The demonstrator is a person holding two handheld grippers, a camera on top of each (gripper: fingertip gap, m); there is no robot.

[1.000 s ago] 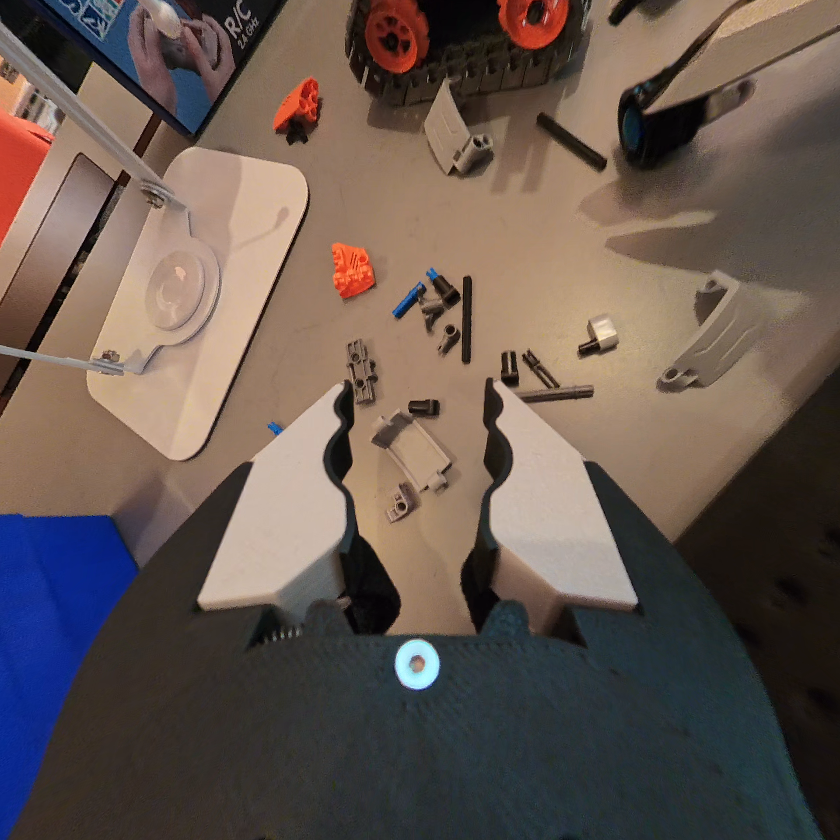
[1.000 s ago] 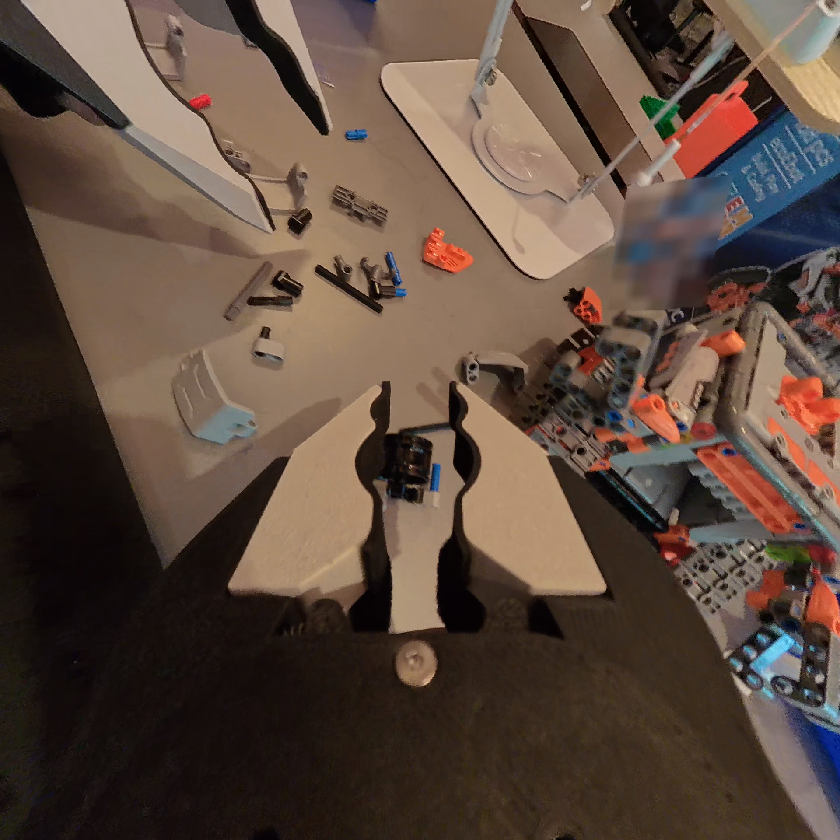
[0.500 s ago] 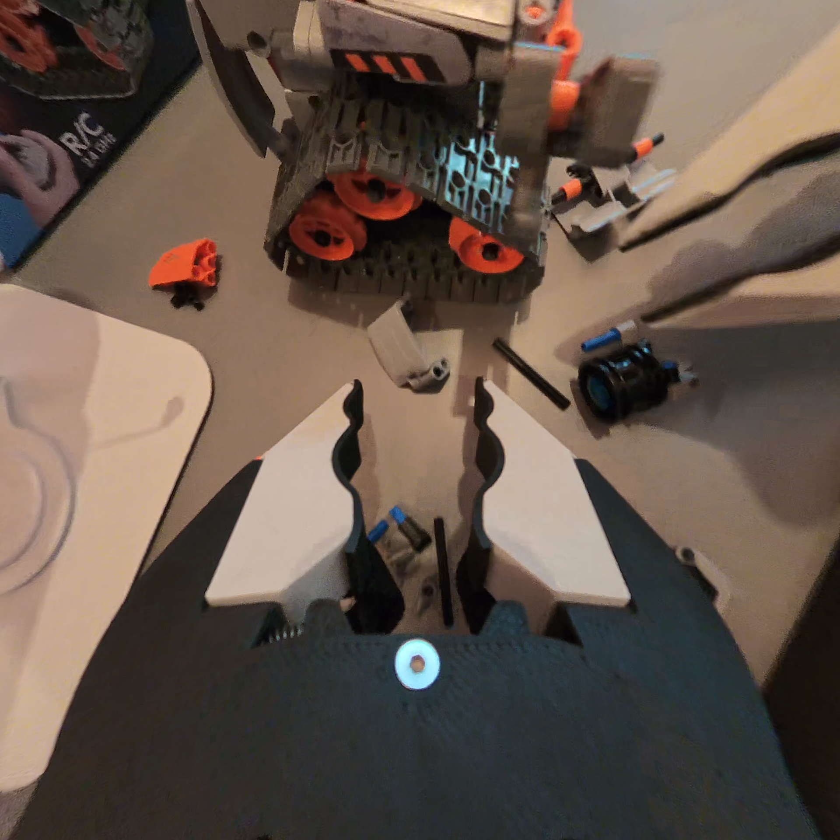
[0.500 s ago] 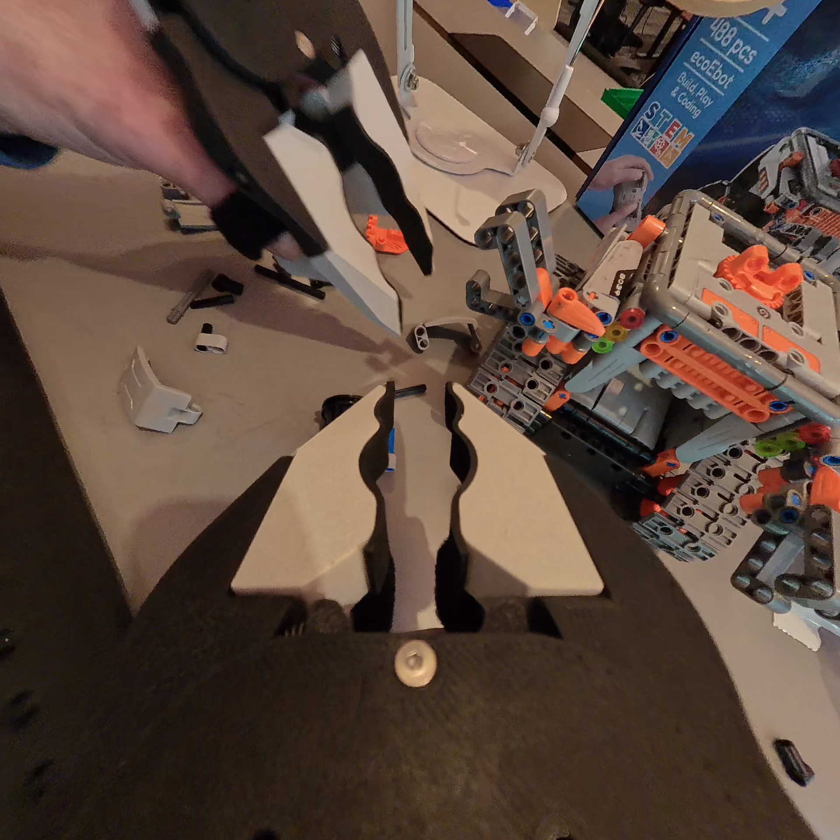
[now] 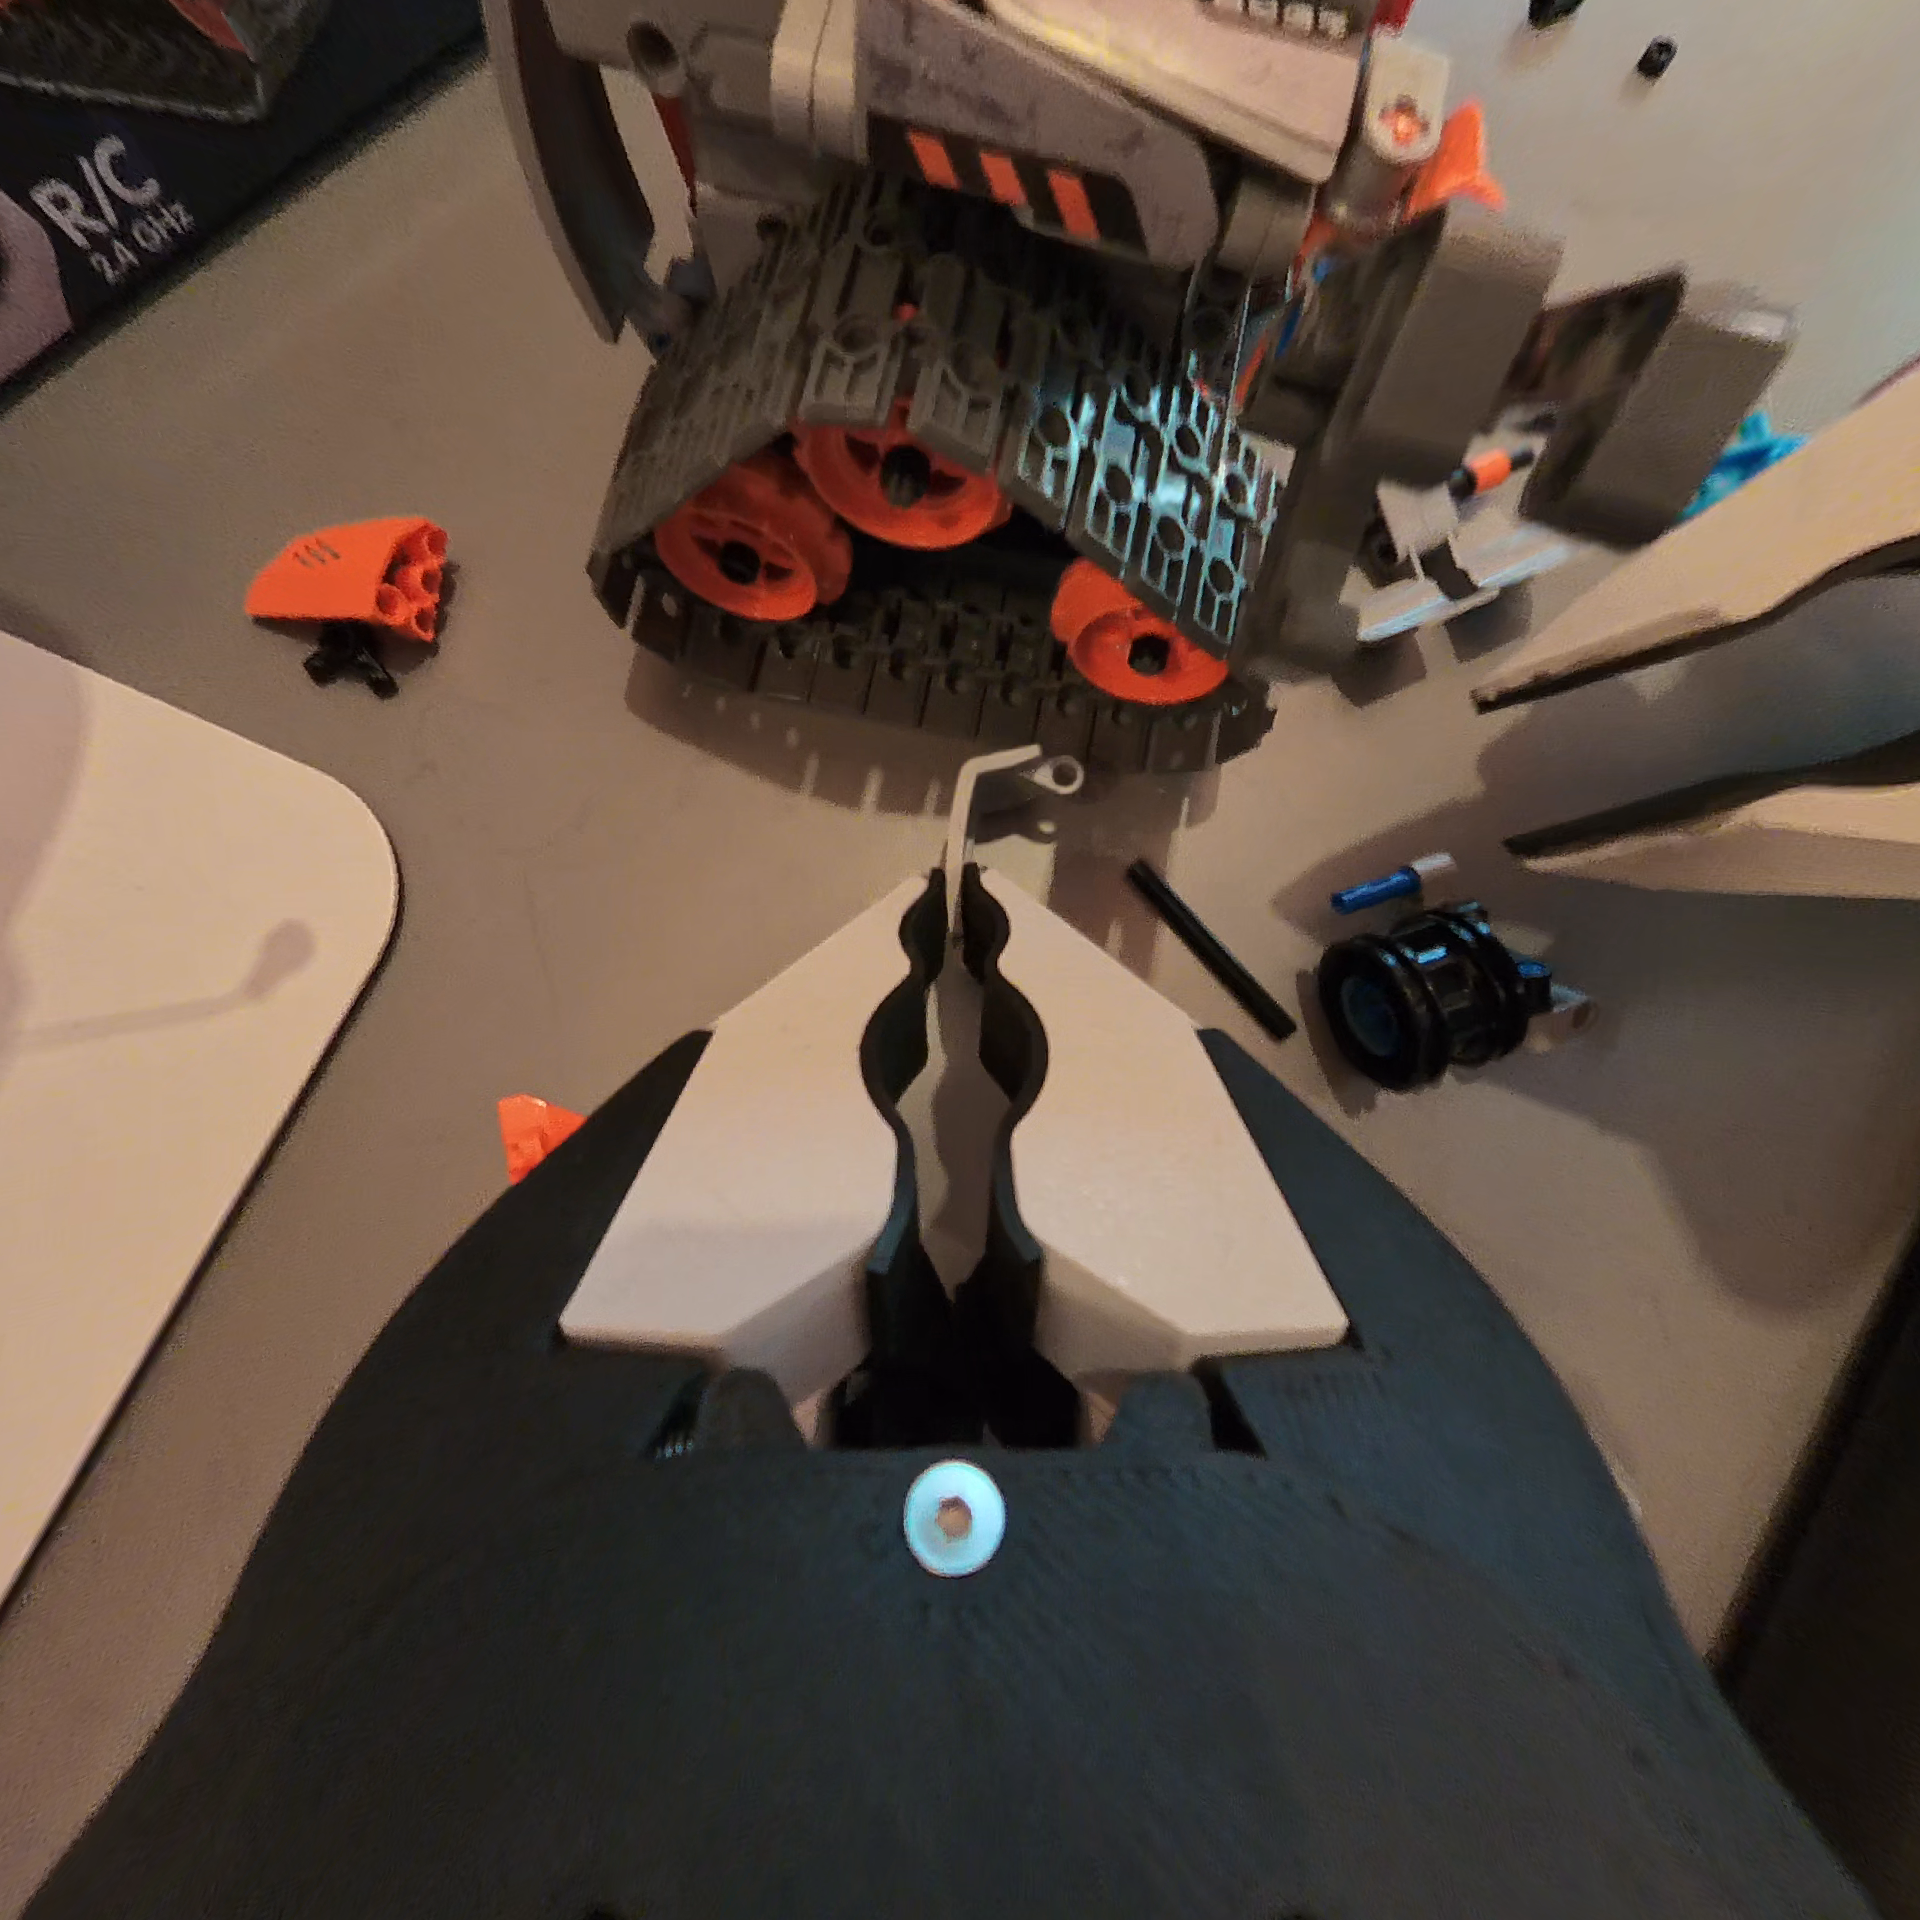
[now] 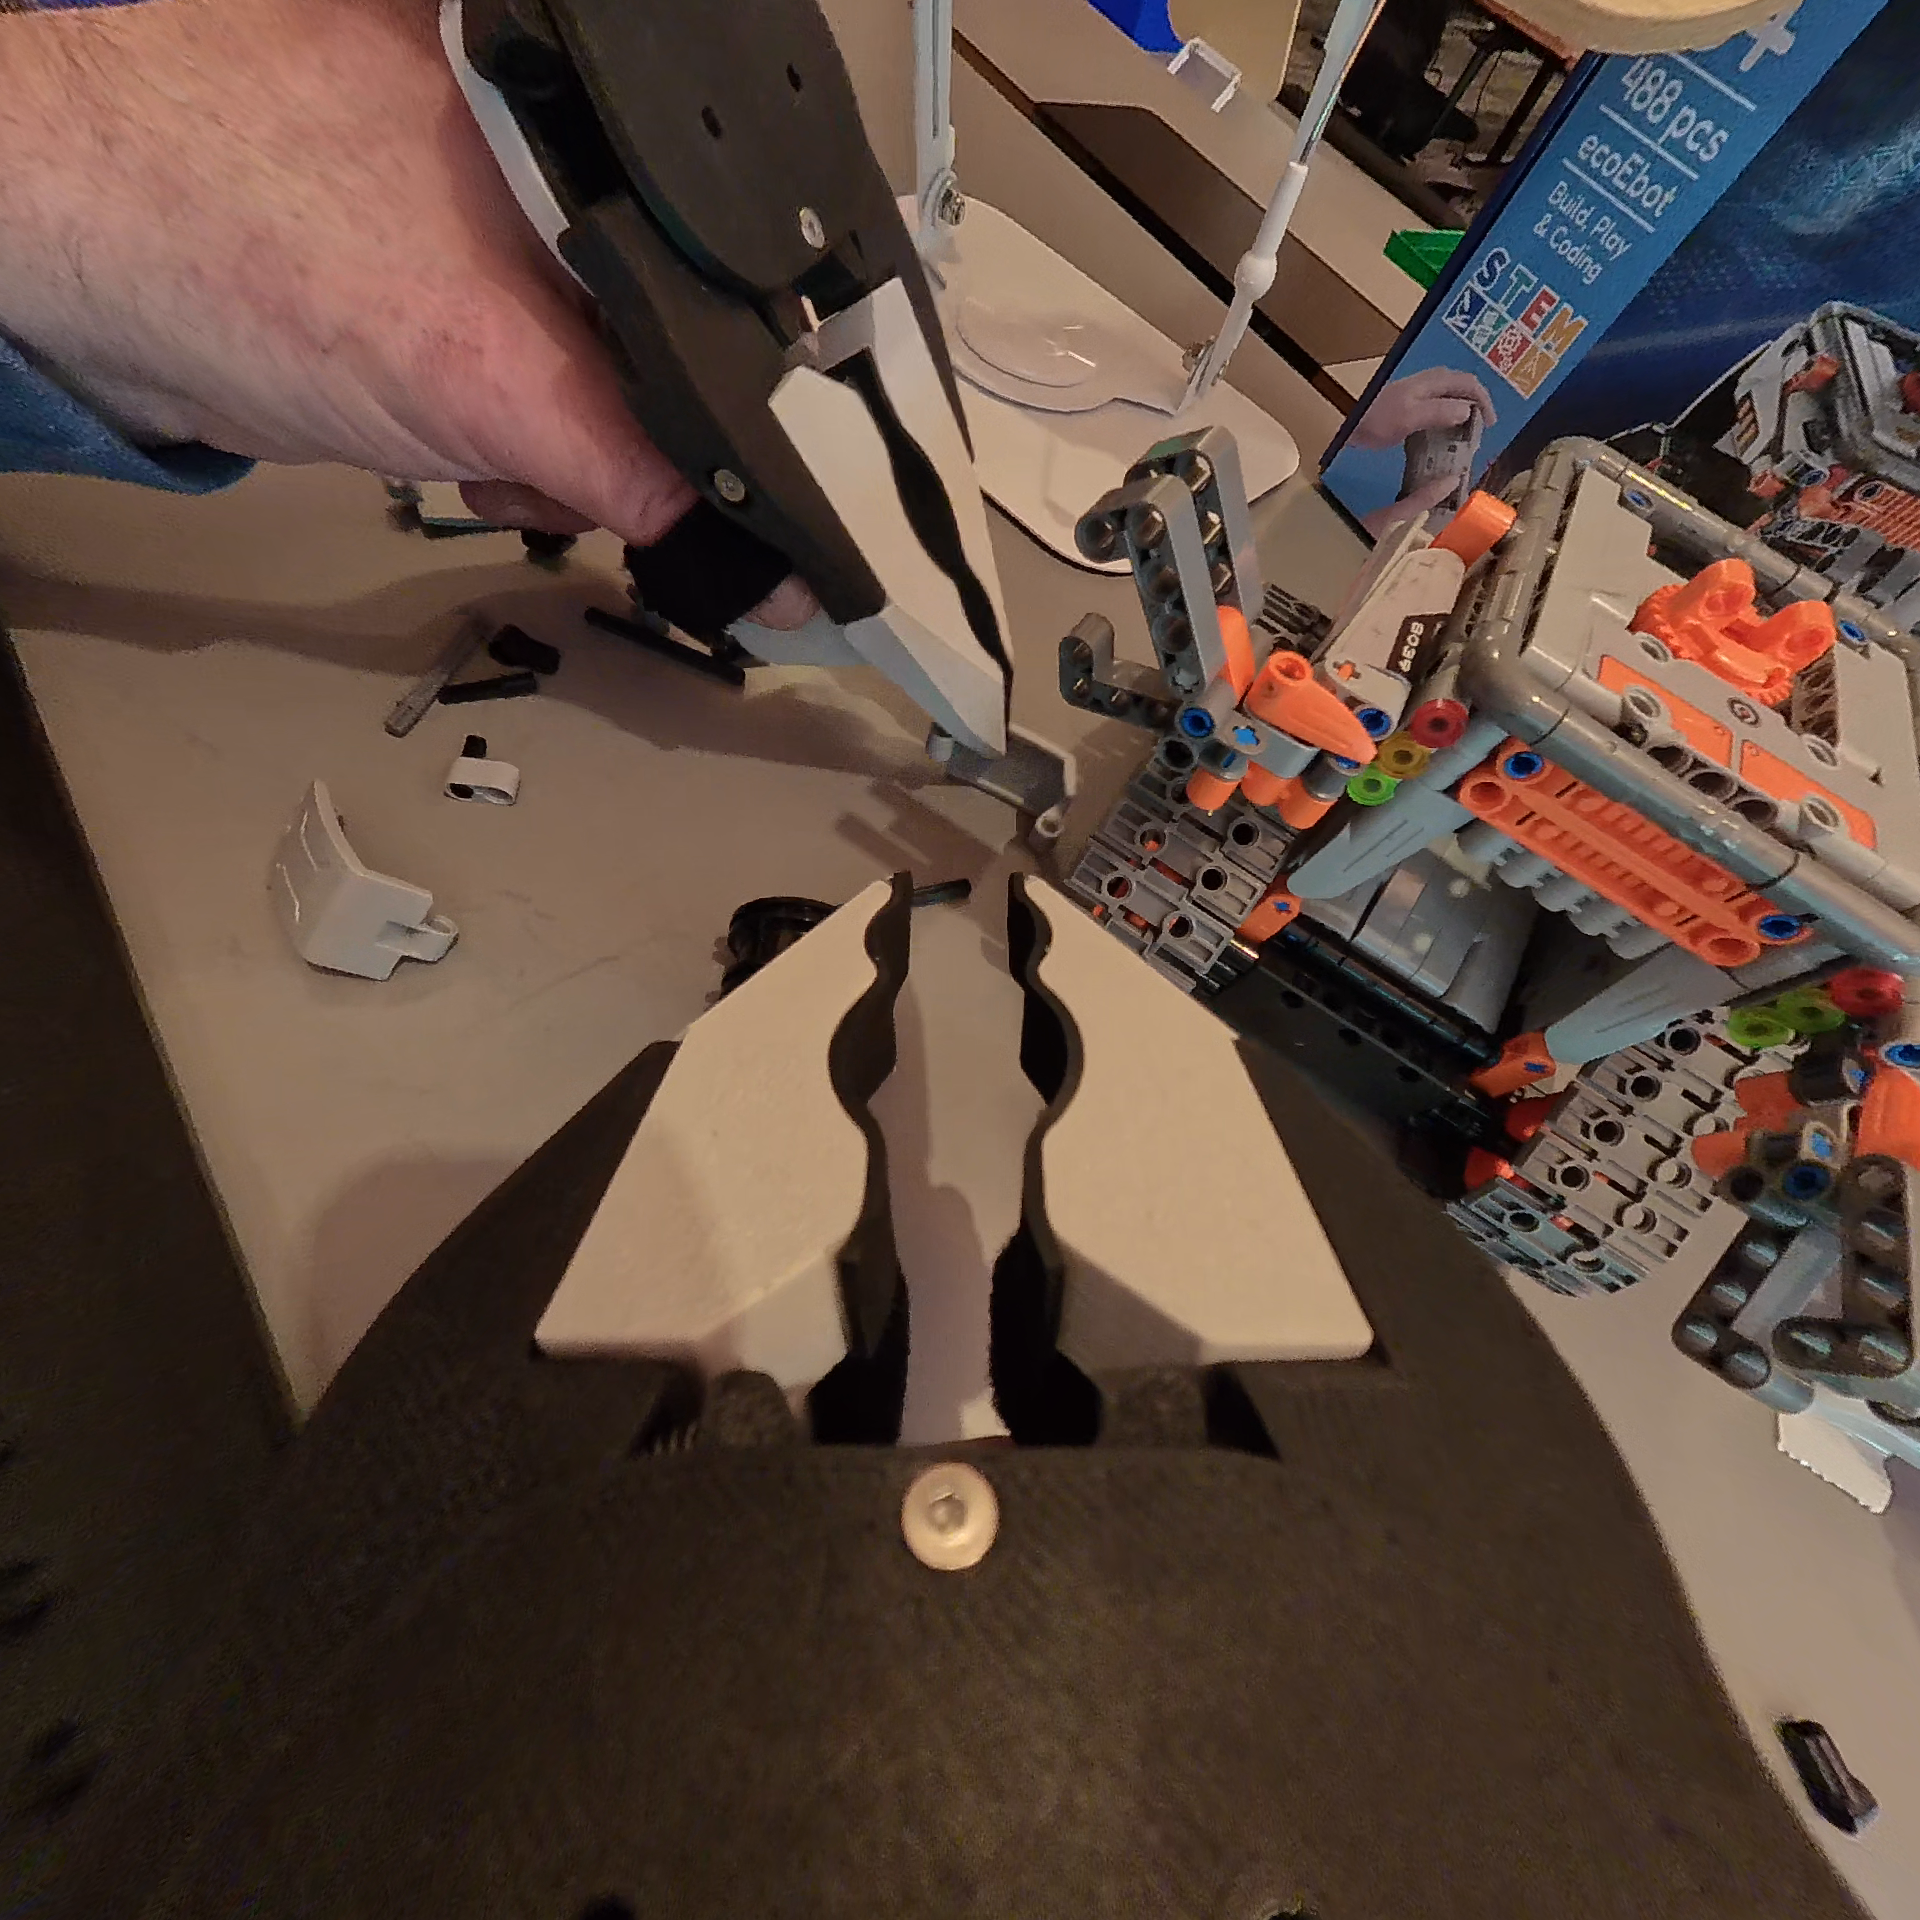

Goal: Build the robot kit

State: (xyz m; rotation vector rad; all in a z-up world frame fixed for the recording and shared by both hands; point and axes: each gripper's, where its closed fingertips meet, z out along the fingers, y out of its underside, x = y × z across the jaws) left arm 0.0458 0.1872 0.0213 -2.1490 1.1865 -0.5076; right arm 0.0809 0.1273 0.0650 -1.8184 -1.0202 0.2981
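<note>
My left gripper [image 5: 951,883] is shut on the thin edge of a grey curved panel piece [image 5: 971,805], right in front of the tracked robot model [image 5: 935,468] with orange wheels. In the right wrist view a hand holds the left gripper [image 6: 935,665], tips down on the same panel [image 6: 1003,774] beside the model [image 6: 1558,831]. My right gripper [image 6: 956,894] is open and empty, low over the table. A black wheel [image 5: 1423,997] lies just left of it, half hidden behind its left finger [image 6: 769,925].
A black axle [image 5: 1210,951] and a blue pin [image 5: 1377,888] lie near the wheel. An orange piece [image 5: 353,571] and a white lamp base [image 5: 156,935] lie to the left. A white curved panel [image 6: 353,904], small connectors [image 6: 483,779] and a blue box [image 6: 1662,208] are also about. The grippers' ends are close to 8 centimetres from one another. The black axle [image 5: 1210,951] sits 5 centimetres or so from the ends of my left fingers.
My left gripper moved forward from the loose small parts to the grey panel and shut on it. My right gripper let go of the black wheel, which now lies on the table.
</note>
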